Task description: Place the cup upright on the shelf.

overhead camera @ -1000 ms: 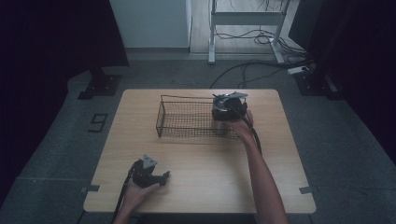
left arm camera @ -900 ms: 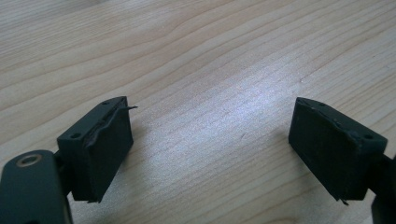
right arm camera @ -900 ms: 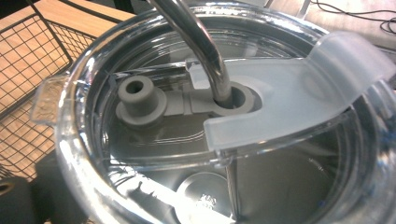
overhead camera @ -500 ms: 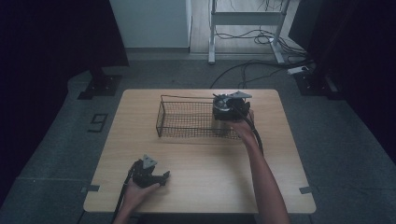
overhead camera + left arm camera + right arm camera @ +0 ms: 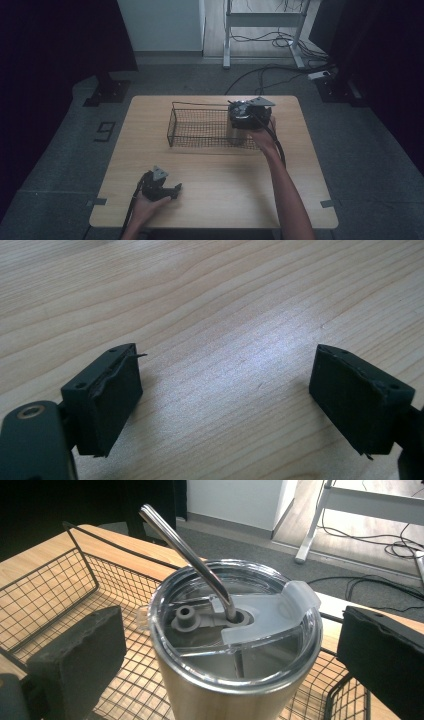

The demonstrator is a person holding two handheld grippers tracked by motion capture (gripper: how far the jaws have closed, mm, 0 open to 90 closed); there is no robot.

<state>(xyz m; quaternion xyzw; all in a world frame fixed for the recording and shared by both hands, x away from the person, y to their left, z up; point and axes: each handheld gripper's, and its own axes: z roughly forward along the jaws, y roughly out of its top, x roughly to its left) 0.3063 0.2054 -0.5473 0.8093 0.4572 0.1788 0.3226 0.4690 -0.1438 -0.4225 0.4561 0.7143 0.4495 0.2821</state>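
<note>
In the high view the right gripper (image 5: pixel 248 114) hides most of the tumbler (image 5: pixel 235 650) at the wire basket's (image 5: pixel 200 127) right end, and the right gripper view's bottom edge crops the tumbler's base.

High view looking down and forward from above the near edge of the wooden table (image 5: pixel 220 180), whole tabletop in frame, left gripper view close over bare tabletop, right gripper view close behind the tumbler (image 5: pixel 235 650) in the wire basket (image 5: pixel 200 127), basket shared with high view.
</note>
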